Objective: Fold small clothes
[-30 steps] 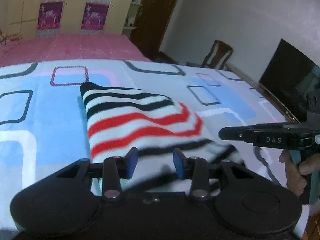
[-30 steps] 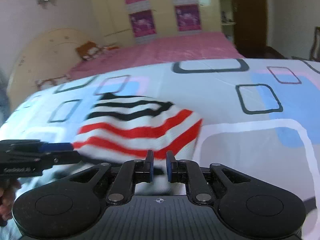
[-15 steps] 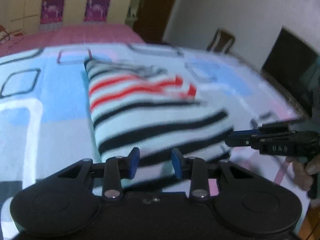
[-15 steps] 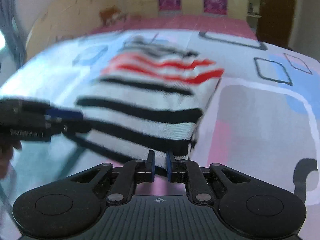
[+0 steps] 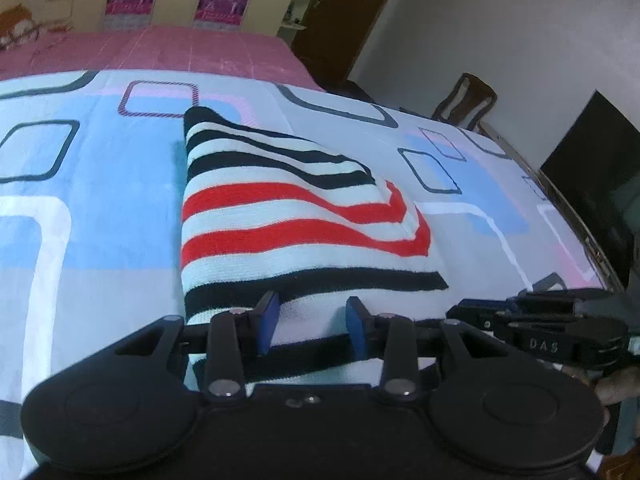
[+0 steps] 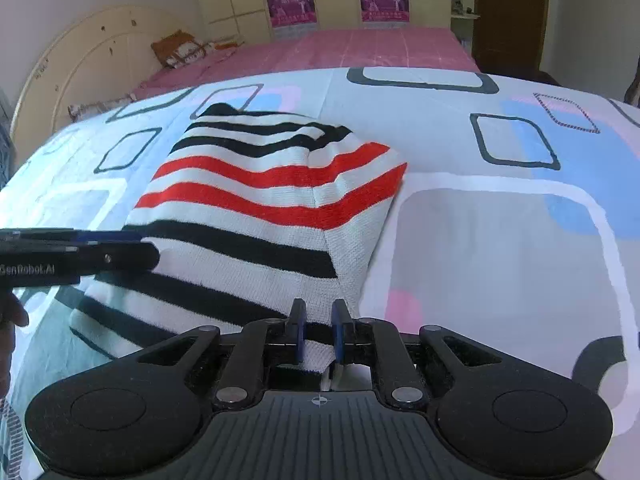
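Your left gripper (image 5: 312,324) is hovering low, jaws apart, over the knitted striped sweater (image 5: 288,224) lying folded on the bed (image 5: 100,200); your right gripper (image 6: 318,330) is pinching its near hem.

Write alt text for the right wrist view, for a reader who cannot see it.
A folded striped sweater, white with black and red bands, lies on a patterned bedsheet. The right gripper in the foreground has its jaws close together on the sweater's near edge. The left gripper reaches in from the left over the sweater; a pink bed lies behind.
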`<state>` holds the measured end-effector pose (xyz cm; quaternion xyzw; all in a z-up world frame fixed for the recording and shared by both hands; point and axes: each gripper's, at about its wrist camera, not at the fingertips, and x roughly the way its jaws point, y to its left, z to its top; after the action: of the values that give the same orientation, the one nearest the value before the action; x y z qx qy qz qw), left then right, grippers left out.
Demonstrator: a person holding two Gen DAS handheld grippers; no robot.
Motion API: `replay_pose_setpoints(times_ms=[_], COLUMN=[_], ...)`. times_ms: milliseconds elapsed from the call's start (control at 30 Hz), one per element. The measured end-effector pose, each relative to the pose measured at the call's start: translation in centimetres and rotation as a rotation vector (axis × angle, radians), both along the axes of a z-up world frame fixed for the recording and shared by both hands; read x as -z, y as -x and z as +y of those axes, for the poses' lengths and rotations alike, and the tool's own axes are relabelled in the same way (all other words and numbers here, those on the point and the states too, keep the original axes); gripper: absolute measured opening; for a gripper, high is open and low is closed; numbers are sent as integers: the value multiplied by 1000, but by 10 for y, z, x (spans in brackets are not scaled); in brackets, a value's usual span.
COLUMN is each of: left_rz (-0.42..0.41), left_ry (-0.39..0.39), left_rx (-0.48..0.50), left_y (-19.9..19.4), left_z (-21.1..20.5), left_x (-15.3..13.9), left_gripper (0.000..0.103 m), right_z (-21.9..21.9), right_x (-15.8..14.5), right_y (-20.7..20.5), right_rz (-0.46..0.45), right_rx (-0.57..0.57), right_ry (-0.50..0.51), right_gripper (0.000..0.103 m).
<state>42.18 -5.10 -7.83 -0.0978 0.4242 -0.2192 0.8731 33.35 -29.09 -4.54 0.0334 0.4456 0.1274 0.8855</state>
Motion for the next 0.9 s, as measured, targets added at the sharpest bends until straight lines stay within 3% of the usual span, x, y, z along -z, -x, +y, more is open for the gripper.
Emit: replay_pose_setpoints(times_ms=[333,433,533,567,633,733,833,900], left_rz=[-22,-36,-60,-67,-61,-49,-13,18], left_ry=[-102,-133,-195,-212,-219,-217,-161,-119], left_rx=[-5,-24,-56,-67,-74,-88,-98,-101], left_y=[11,14,18,19,18,14,4,-6], left_z=[-10,-12,-14,-13,-11,-6,2,7], left_x=[-10,-17,-21,-21,-21,-19,-16,-12], left_gripper=[39,52,83,87,88,89,89,87], right_z=[-5,-18,-28,-31,-40,-54,-72,-83], right_x=[-2,-11,-13,-13,-11,-9,-3,6], right_y=[-5,-3,-5,-6,-9,-14,-24,-33], right_rz=[2,-33,-39,-37,-37,-27,21,67], right_rx=[-20,19,37,42,65,70,99,122], right_ry=[-27,-103,-148,-152,-183,-267,-421,-527], right_gripper=[13,13,13,17,82,83,82,72])
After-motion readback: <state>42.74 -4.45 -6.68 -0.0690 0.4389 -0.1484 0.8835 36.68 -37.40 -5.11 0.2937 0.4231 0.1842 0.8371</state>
